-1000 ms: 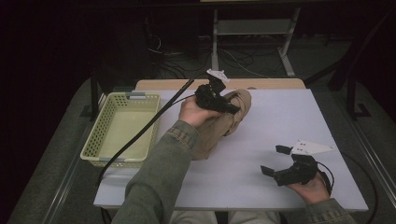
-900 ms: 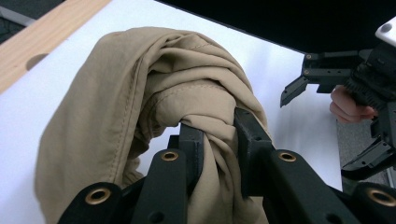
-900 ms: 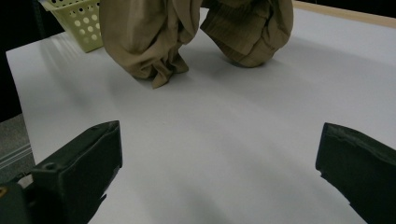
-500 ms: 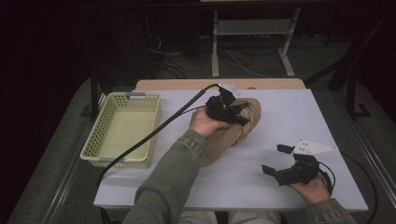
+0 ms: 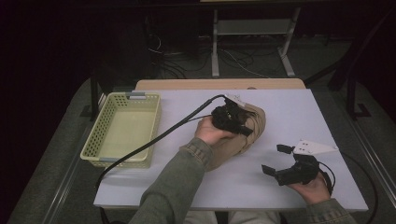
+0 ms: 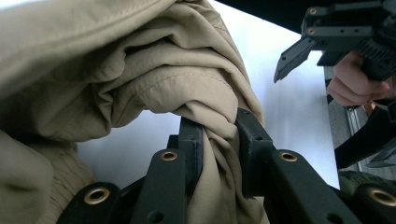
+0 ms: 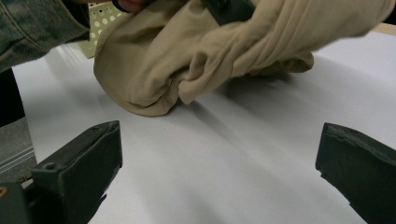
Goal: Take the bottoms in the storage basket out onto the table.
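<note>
A tan garment [image 5: 243, 135] lies bunched in the middle of the white table [image 5: 299, 107]. My left gripper [image 5: 233, 120] sits on top of it, shut on a gathered fold of the tan garment [image 6: 205, 112]; the cloth is pinched between the two black jaws, whose fingers [image 6: 250, 140] press on it. My right gripper [image 5: 276, 159] rests near the table's front right with its jaws wide apart and nothing between them. In the right gripper view the tan garment [image 7: 196, 60] lies just ahead of the right gripper [image 7: 219, 158], apart from it.
A pale yellow perforated basket [image 5: 122, 128] stands on the table's left side. A black cable [image 5: 154, 140] trails from the left gripper past the basket's front corner. Table legs and cables stand on the dark floor behind.
My left gripper has moved right and down with the garment, lowering the cloth onto the table. The right gripper has stayed where it was.
</note>
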A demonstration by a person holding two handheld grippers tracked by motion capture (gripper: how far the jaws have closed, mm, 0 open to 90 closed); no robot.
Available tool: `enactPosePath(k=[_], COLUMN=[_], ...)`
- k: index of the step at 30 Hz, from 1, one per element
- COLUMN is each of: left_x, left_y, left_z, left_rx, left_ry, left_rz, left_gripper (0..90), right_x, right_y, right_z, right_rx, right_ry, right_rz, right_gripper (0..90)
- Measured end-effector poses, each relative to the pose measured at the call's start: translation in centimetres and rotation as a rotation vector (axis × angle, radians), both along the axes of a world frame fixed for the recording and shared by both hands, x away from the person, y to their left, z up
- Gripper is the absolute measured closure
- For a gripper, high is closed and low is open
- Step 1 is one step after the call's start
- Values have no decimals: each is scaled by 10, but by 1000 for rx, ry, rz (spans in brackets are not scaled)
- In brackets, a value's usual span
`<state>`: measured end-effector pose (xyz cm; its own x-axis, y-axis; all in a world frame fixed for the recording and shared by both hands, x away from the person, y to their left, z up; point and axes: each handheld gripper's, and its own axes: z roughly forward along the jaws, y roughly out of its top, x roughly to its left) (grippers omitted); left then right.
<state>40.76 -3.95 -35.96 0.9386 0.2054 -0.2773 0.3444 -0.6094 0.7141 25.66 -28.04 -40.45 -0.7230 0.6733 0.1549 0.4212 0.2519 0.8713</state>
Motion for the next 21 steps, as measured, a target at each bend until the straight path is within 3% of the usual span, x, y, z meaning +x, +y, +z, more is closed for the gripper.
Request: enactPosePath(k=[15,21], left_x=[-8,-13], left_y=[-10,-16], left_z=[-28,-41], left_rx=[18,27], left_ry=[35,57], left_rz=[-35,-57], left_gripper=[703,646], right_x=[0,0], right_y=[0,0], right_z=[0,0], right_rx=[-3,-4], right_ry=[6,7], right_rz=[4,3], right_gripper=[3,3])
